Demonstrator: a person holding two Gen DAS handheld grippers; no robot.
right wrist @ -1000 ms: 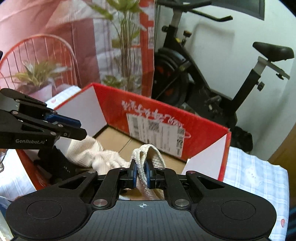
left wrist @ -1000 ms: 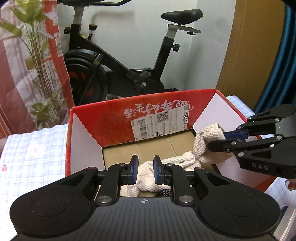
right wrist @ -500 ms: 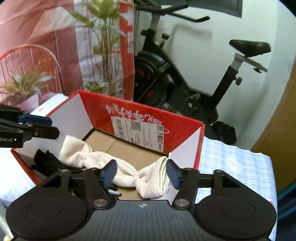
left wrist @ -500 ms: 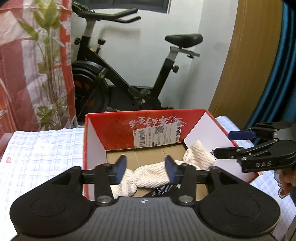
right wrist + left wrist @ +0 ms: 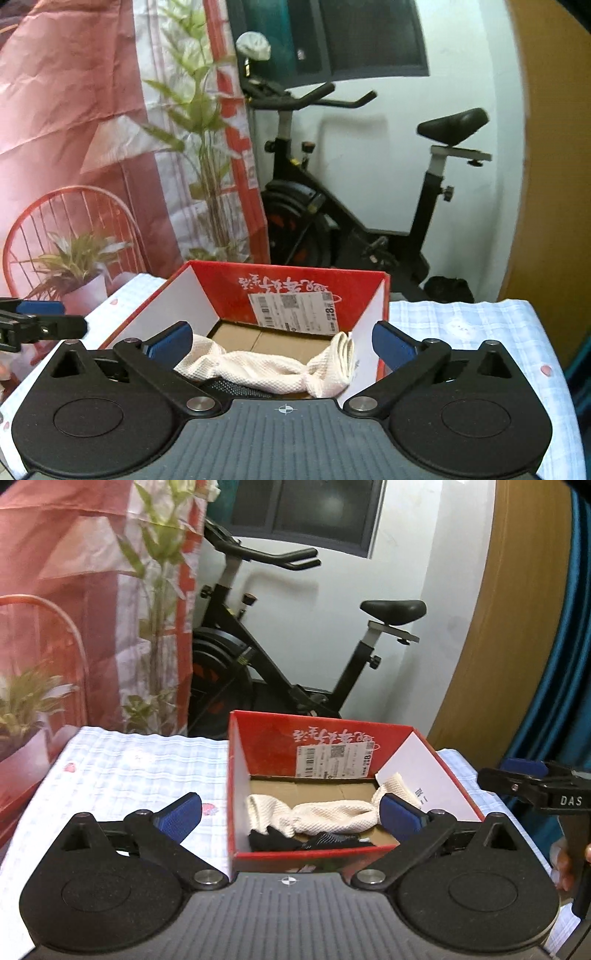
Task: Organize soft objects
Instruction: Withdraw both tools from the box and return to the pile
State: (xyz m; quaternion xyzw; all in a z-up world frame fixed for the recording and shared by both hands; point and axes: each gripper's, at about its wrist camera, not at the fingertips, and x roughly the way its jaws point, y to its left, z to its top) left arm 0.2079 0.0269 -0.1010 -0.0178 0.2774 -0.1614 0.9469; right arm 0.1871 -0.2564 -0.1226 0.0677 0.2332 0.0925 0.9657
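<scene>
Left gripper (image 5: 290, 814), right gripper (image 5: 280, 345) opening wide, empty; cream waffle-knit cloth (image 5: 325, 814) lies released inside red cardboard box (image 5: 314, 738), stowing done.

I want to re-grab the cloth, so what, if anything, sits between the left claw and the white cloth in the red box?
Only the red box's near wall. The left claw is opening, nothing in it. The white cloth lies on top of dark fabric, uncovered from above.

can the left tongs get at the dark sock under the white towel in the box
Probably yes: the dark sock shows at the red box's near, open-topped edge, only partly under the white towel, and the left tongs are opening, empty.
</scene>
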